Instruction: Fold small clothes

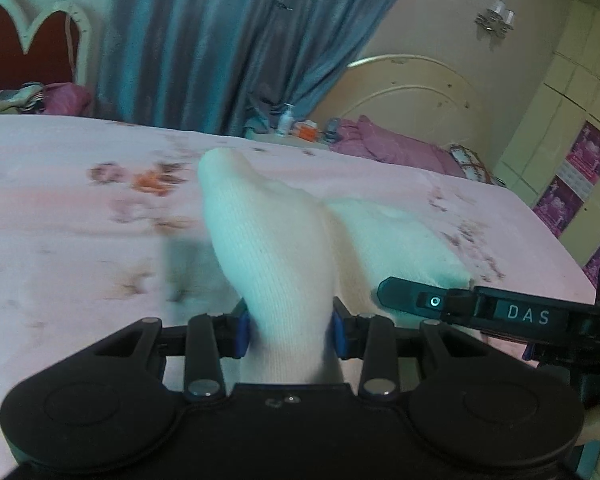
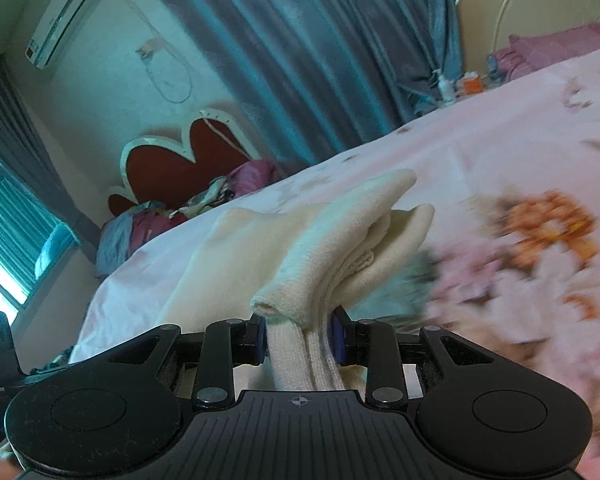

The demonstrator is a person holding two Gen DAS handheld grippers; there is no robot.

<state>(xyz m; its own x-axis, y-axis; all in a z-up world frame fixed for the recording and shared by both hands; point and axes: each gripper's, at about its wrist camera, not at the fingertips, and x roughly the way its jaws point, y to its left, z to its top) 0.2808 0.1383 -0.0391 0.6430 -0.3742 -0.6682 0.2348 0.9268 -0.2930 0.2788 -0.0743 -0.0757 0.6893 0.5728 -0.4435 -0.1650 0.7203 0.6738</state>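
Both jaws are pinching the cream knit garment (image 1: 276, 240) — we are holding it between two grippers.

We are clamping the left gripper (image 1: 290, 330) and the right gripper (image 2: 299, 338) partway closed on bunched folds, blue pads (image 2: 337, 340) pressing in — beyond the jaws the cloth is draping onto the pink floral bedsheet (image 1: 80, 208).

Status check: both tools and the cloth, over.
Left tool shut on white knit cloth. Right tool shut on it too. Cloth lifted above bed. Nothing in the way.
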